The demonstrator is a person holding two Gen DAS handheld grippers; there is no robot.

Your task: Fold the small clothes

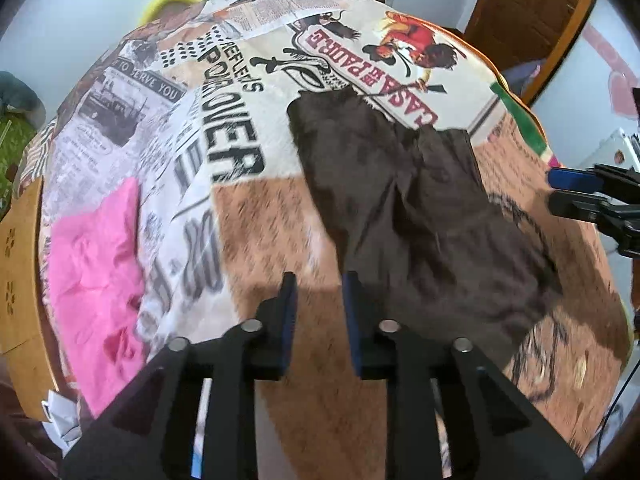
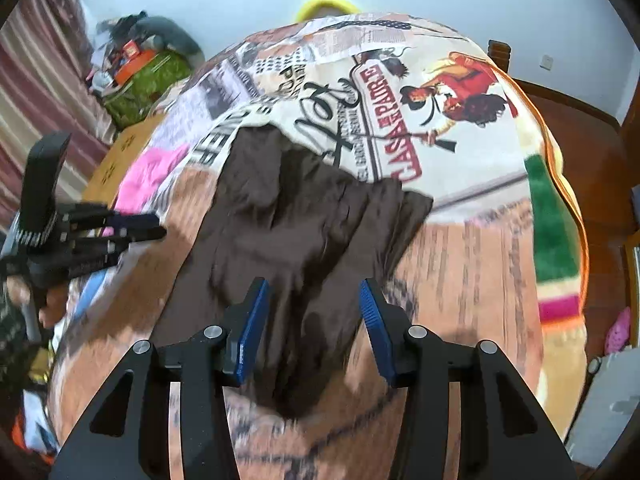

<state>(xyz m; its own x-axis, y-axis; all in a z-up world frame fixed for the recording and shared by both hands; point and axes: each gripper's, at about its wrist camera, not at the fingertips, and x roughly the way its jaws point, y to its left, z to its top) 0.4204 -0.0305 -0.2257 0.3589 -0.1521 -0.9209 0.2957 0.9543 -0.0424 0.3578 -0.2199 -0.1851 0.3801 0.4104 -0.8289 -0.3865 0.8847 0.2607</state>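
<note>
A dark brown garment (image 1: 420, 208) lies spread and wrinkled on the printed cloth that covers the table (image 1: 256, 216). It also shows in the right wrist view (image 2: 296, 240). A pink garment (image 1: 96, 272) lies crumpled at the left; it shows in the right wrist view (image 2: 148, 176) too. My left gripper (image 1: 318, 300) is open and empty, just left of the brown garment's near edge. My right gripper (image 2: 314, 312) is open and empty, above the brown garment's near end. It shows in the left wrist view (image 1: 560, 190) at the far right, and the left gripper shows in the right wrist view (image 2: 154, 226) at the left.
The printed cloth (image 2: 460, 272) hangs over the table's edges. A wooden chair or board (image 1: 20, 264) stands at the left. A cluttered green pile (image 2: 148, 76) sits beyond the table. A yellow object (image 2: 328, 4) shows at the far edge. A wooden door (image 1: 528, 8) stands at the right.
</note>
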